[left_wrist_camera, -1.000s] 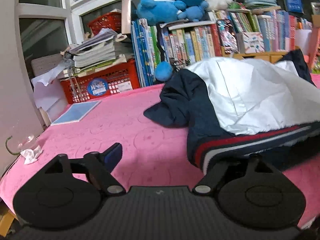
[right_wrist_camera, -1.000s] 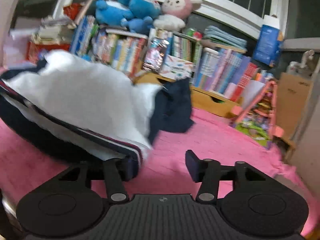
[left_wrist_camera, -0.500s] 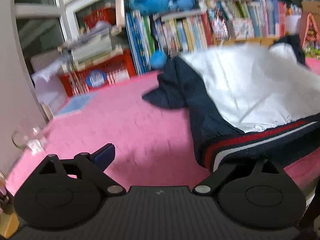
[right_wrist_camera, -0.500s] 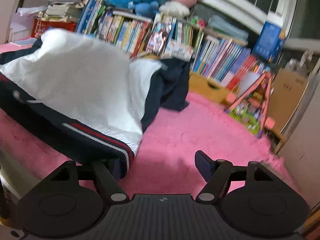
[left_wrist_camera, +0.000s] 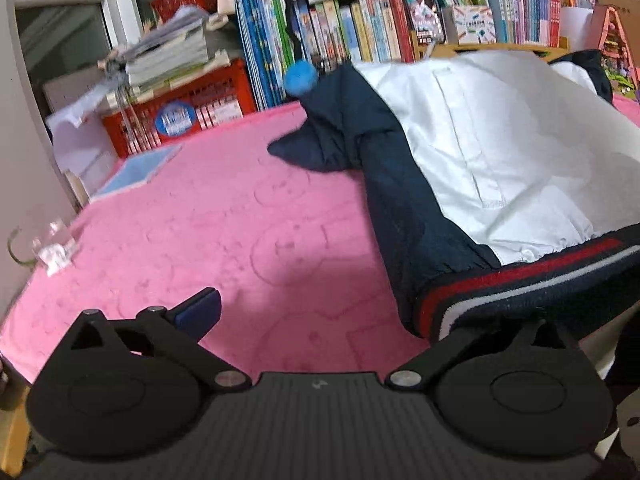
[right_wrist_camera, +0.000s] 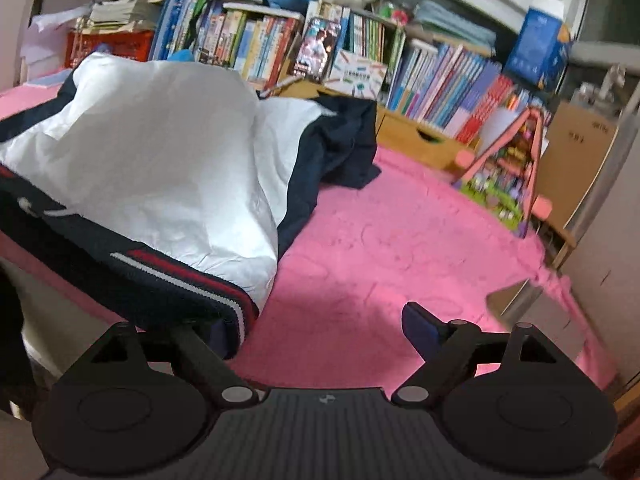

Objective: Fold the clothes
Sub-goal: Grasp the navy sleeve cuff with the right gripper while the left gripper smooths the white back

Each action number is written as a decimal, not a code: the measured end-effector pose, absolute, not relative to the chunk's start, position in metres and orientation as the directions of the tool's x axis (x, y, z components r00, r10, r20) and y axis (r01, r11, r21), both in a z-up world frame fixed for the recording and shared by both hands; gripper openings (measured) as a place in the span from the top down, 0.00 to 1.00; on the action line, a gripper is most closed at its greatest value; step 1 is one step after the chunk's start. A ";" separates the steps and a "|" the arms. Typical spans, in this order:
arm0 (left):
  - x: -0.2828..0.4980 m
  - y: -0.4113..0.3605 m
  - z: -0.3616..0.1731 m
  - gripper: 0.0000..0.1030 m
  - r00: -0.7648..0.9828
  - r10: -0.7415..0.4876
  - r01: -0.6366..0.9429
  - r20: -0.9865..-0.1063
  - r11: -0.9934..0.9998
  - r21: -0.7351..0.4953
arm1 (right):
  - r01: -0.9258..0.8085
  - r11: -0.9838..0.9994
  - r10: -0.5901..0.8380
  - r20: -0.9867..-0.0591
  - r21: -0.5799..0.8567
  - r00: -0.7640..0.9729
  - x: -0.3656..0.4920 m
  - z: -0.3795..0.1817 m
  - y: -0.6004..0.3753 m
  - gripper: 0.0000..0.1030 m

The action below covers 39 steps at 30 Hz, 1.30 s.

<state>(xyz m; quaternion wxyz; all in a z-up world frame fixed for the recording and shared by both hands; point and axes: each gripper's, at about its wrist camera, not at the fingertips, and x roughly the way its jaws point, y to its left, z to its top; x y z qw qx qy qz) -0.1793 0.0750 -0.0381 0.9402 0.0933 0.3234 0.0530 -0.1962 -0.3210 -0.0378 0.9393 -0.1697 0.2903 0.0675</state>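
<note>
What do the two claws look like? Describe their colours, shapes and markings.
Both match. The left claw and right claw each have a matte black ribbed body with a small pale logo, two round black discs at the sides, angled black linkage arms with silver pivot pins, and dark blue finger pads. No cables or sleeves show.

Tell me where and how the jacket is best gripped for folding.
Probably grip the jacket by its striped hem band. That firm, straight edge lies nearest, at the front edge of the pink blanket. Come from the front, one gripper at each hem corner.
</note>
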 end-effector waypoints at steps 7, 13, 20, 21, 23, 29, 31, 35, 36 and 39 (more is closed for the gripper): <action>-0.182 0.091 -0.029 0.00 0.725 -0.037 0.063 -0.687 0.998 0.013 | -0.292 0.951 0.167 -0.627 -0.102 0.761 -0.187 -0.032 -0.341 0.16; -0.197 0.115 -0.004 0.00 0.655 -0.345 0.273 -0.672 0.938 -0.215 | -0.427 0.879 0.460 -0.610 0.212 0.645 -0.170 0.011 -0.395 0.00; -0.196 0.126 -0.020 0.00 0.573 -0.348 0.259 -0.743 0.936 -0.239 | -0.309 0.916 0.402 -0.607 0.257 0.686 -0.132 0.008 -0.416 0.00; -0.199 0.126 -0.022 0.00 0.566 -0.348 0.255 -0.747 0.936 -0.243 | -0.286 0.917 0.399 -0.610 0.278 0.685 -0.125 0.003 -0.416 0.00; -0.206 0.127 -0.022 0.00 0.564 -0.362 0.255 -0.742 0.931 -0.261 | -0.244 0.923 0.380 -0.614 0.297 0.692 -0.107 -0.007 -0.413 0.00; -0.229 0.159 0.009 0.00 0.622 -0.523 0.303 -0.583 0.847 -0.437 | -0.230 0.964 0.265 -0.509 0.132 0.819 -0.056 0.003 -0.372 0.00; -0.227 0.169 0.025 0.00 0.677 -0.547 0.303 -0.492 0.817 -0.491 | -0.235 0.970 0.234 -0.461 0.055 0.856 -0.036 0.014 -0.355 0.00; -0.188 0.142 0.048 0.00 0.776 -0.435 0.261 -0.457 0.881 -0.395 | -0.263 0.962 0.209 -0.424 -0.072 0.881 0.016 0.029 -0.308 0.00; -0.175 0.130 0.051 0.00 0.794 -0.406 0.255 -0.452 0.898 -0.359 | -0.278 0.956 0.214 -0.433 -0.090 0.876 0.030 0.030 -0.293 0.00; -0.130 0.079 0.029 0.00 0.798 -0.397 0.282 -0.453 0.911 -0.302 | -0.337 0.930 0.231 -0.481 -0.147 0.846 0.069 0.023 -0.249 0.00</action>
